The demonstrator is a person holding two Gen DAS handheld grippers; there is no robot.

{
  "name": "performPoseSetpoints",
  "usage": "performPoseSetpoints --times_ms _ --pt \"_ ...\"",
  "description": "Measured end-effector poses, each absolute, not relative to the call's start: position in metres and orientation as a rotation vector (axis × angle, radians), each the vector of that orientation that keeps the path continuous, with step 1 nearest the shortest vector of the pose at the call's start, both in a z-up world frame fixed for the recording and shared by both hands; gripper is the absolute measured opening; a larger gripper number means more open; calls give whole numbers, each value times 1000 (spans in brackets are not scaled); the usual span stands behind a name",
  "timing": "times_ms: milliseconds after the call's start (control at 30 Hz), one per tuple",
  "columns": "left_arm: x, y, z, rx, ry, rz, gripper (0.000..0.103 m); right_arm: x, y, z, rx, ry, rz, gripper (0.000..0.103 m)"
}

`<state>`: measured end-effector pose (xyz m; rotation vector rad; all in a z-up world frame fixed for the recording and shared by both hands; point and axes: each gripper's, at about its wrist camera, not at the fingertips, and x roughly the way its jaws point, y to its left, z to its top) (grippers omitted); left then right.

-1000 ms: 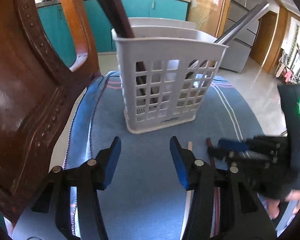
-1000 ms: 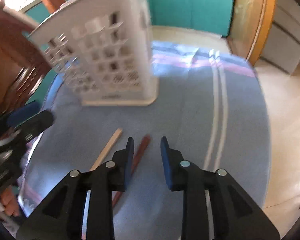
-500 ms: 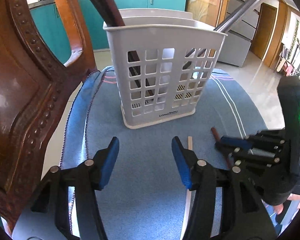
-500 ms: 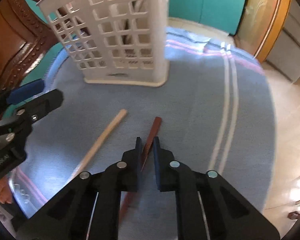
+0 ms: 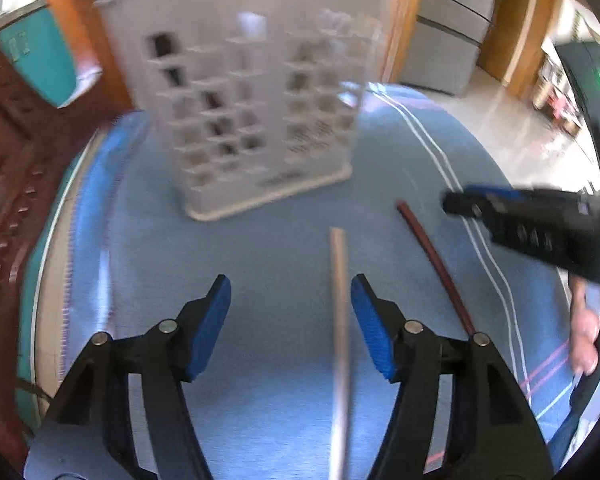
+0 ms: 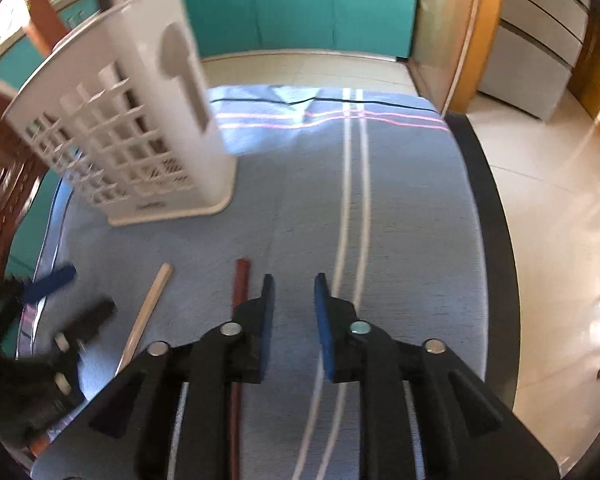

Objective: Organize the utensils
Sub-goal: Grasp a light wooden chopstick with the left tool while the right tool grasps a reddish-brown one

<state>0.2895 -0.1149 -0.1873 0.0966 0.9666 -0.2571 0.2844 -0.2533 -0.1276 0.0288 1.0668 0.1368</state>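
You're bringing the left gripper (image 5: 290, 322) down over the pale wooden stick (image 5: 339, 320), and its fingers have just been opening; they're standing wide, the stick lying between them but hugging the right-hand pad, untouched. That's the risk: closing off-centre like this, you may nudge the stick sideways or have it swing in the grip.

Over on the right gripper (image 6: 294, 320), the fingers have just been parting again and are gripping nothing. The dark red stick (image 6: 241, 292) is lying just left of them on the blue cloth (image 6: 400, 208), outside the gap, so closing now means pinching air or pushing it toward the pale one.

The white utensil basket (image 6: 140, 152) is standing at the far left of the desk, well apart from both sticks. Your two grippers are working near each other, so a hurried reach could knock them together.
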Motion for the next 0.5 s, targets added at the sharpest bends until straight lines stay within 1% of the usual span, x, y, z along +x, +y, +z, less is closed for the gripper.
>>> performPoseSetpoints --times_ms 33,100,167,200,267,300,333,367,500 --pt "289 -122 -191 119 972 -270 64 283 -255 -128 32 1066 133 28" --pt "287 -132 -199 151 985 -277 64 284 -258 -128 31 1065 132 29" --pt "288 -136 -203 162 994 -281 55 283 -256 -128 25 1065 139 29" --pt "288 -136 -203 153 990 -284 53 281 -255 -127 21 1065 142 29" --pt "291 -133 -202 135 994 -272 36 275 -252 -124 16 1064 146 29" --pt "293 -129 -202 122 996 -252 33 274 -252 -124 15 1063 149 30" --pt "297 -124 -202 103 1001 -230 26 274 -250 -125 13 1063 151 30" --pt "299 -119 -201 90 1005 -209 22 275 -248 -127 10 1063 153 30" --pt "306 -99 -202 41 1016 -155 21 272 -243 -126 -3 1066 167 30"
